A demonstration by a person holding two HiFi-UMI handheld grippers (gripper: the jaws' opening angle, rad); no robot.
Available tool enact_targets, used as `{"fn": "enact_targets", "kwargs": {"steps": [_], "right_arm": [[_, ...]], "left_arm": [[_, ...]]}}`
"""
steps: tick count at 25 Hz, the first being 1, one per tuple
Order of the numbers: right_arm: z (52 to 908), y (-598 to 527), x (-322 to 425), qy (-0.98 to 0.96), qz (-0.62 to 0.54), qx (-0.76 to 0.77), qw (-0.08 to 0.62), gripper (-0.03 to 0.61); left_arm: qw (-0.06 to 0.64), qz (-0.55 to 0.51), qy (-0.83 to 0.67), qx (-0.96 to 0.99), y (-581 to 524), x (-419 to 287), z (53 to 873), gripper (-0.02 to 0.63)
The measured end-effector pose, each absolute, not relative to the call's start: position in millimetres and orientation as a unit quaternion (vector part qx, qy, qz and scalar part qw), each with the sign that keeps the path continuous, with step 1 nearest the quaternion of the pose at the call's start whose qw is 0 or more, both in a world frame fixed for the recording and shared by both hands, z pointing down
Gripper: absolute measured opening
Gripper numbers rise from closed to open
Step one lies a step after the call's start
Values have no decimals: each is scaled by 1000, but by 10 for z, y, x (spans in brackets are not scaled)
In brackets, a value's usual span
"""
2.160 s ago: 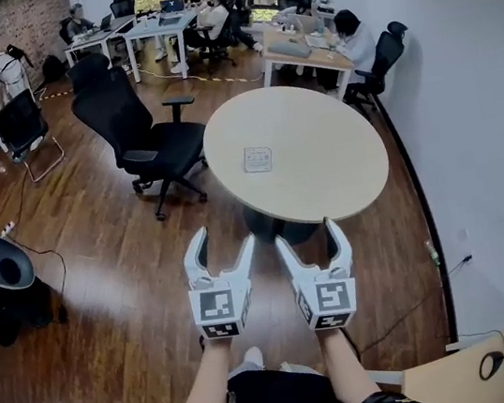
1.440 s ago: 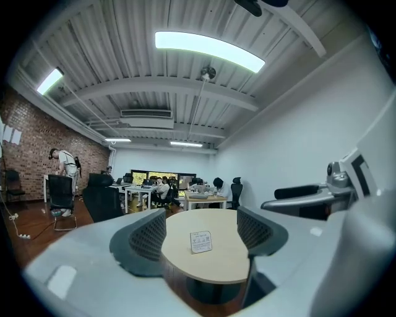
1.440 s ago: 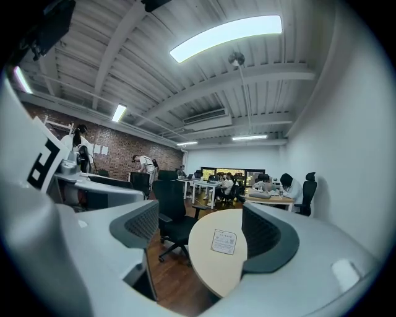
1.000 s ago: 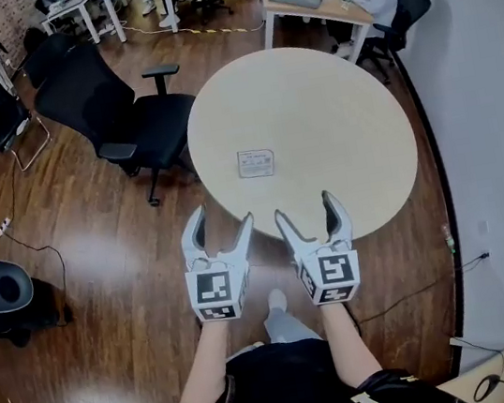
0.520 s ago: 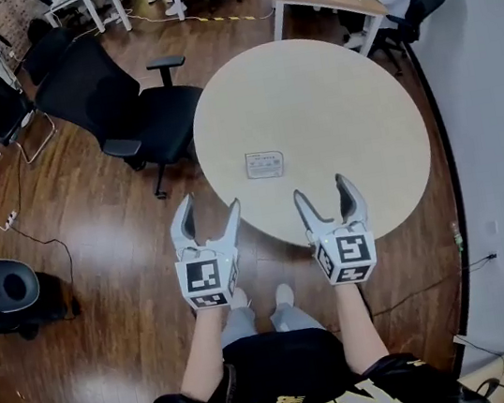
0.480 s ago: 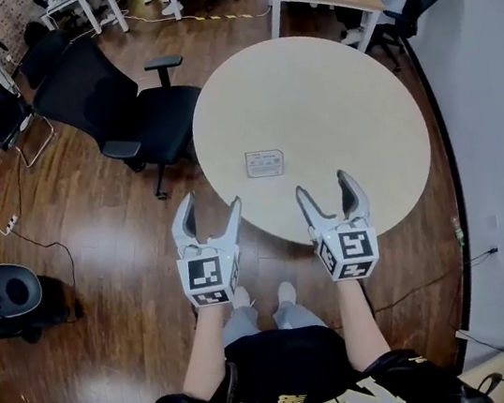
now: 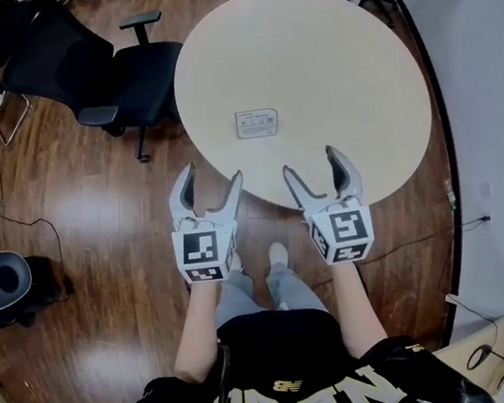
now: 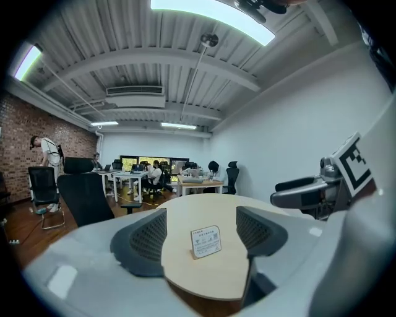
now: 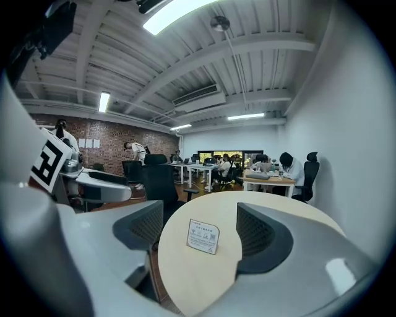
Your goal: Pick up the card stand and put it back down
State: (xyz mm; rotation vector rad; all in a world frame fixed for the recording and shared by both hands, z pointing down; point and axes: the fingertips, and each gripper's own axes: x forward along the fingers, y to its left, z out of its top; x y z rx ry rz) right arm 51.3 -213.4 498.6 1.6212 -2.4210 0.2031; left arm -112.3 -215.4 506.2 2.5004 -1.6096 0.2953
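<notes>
white card stand (image 7: 257, 123), left gripper (image 7: 211, 176), right gripper (image 7: 311, 162)

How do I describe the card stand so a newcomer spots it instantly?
Find the round, pale wooden table next to the black office chair on the dark wood floor. A little off its centre, toward the chair, stands the card stand, a small white printed card. It is the only thing on the tabletop.

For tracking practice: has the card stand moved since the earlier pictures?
No. The card stand keeps its spot on the round table, left of centre.
</notes>
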Motion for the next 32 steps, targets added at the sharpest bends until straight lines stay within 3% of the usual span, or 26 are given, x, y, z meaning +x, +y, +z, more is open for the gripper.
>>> {"fn": "enact_targets", "kwargs": {"steps": [19,32], "right_arm": [[6064,-2050,346,-829,143,517,157,360],[6272,-2358,811,-803,162,554,144,360]], "left_arm": [[90,163,-470,863,-2406,-1131,5911,354],[36,278,-372,885,-3131,-2077,6199,393]]}}
